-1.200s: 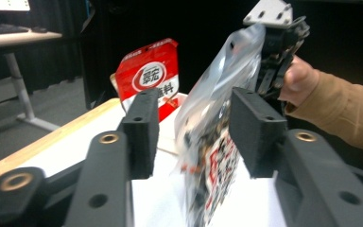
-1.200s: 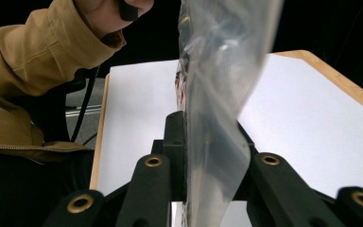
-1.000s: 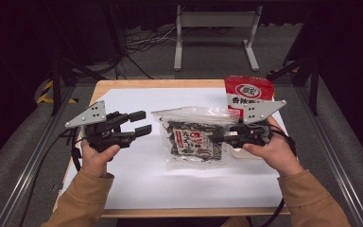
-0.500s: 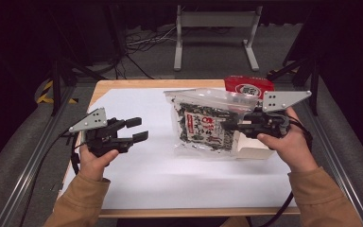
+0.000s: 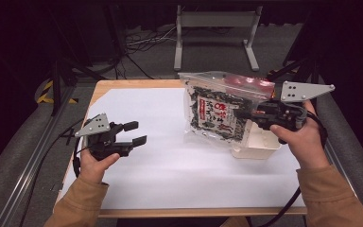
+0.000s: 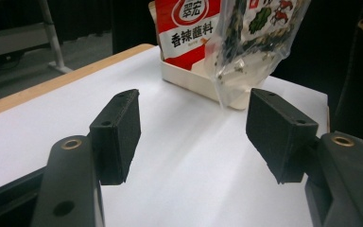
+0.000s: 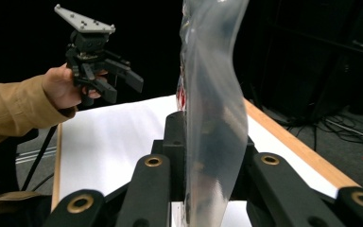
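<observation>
A clear zip bag (image 5: 215, 111) with a dark seaweed packet inside hangs upright above the table's right side. My right gripper (image 5: 246, 115) is shut on its right edge; in the right gripper view the clear bag (image 7: 212, 94) rises from between the shut jaws of the right gripper (image 7: 208, 137). Below it stands a white tray (image 5: 257, 146) with a red sauce packet (image 6: 184, 23) leaning in it. My left gripper (image 5: 136, 133) hovers low at the left, apart from the bag. Its jaws have just been opening and hold nothing, as the left gripper (image 6: 194, 127) shows.
A white sheet (image 5: 170, 161) covers the wooden table (image 5: 137, 84). Grey padded rails (image 5: 23, 161) run along both sides. A metal stand (image 5: 217, 28) and cables lie on the floor beyond the far edge.
The right gripper has lifted the bag off the table and carried it right, over the tray. The left gripper has sunk toward the person, its jaws spreading wider.
</observation>
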The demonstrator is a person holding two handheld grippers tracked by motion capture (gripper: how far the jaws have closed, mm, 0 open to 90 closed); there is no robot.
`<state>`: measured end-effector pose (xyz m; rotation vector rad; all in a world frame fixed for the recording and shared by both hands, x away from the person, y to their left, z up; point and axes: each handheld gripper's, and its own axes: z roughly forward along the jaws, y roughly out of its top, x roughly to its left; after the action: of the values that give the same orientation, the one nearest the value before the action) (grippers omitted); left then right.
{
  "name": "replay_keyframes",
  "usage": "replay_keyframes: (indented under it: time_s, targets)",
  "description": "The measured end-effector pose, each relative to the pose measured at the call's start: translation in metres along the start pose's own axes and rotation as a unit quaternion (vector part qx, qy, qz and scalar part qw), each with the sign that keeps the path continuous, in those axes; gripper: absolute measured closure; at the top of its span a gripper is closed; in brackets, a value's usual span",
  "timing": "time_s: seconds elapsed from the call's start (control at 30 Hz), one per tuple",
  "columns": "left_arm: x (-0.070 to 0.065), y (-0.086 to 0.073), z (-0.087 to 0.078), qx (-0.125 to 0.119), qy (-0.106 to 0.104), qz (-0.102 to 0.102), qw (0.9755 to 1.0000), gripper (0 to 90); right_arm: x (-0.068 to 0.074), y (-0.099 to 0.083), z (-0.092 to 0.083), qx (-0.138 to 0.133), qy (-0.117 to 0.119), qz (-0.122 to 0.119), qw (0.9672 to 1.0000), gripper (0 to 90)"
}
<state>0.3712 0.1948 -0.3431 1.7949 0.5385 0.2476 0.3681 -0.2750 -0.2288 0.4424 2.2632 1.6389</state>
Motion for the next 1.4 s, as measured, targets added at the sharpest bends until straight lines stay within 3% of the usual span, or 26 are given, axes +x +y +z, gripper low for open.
replay_keyframes:
  time_s: [0.37,0.5,0.63,1.4]
  targets:
    - [0.008,-0.011,-0.002,0.009,0.012,-0.015,0.9998,36.2,-0.009,-0.002,-0.021,-0.016,-0.034,0.007,0.9993,75.6]
    - [0.011,-0.016,-0.002,0.020,0.034,-0.010,0.9992,33.5,-0.012,-0.004,-0.031,-0.017,-0.053,0.010,0.9984,75.6]
    - [0.014,-0.020,-0.003,0.023,0.039,-0.016,0.9989,33.3,-0.015,-0.007,-0.038,-0.014,-0.074,0.012,0.9971,75.6]
    - [0.023,-0.029,-0.012,0.025,0.052,-0.027,0.9980,33.2,-0.031,-0.032,-0.061,-0.016,-0.140,0.027,0.9896,75.6]
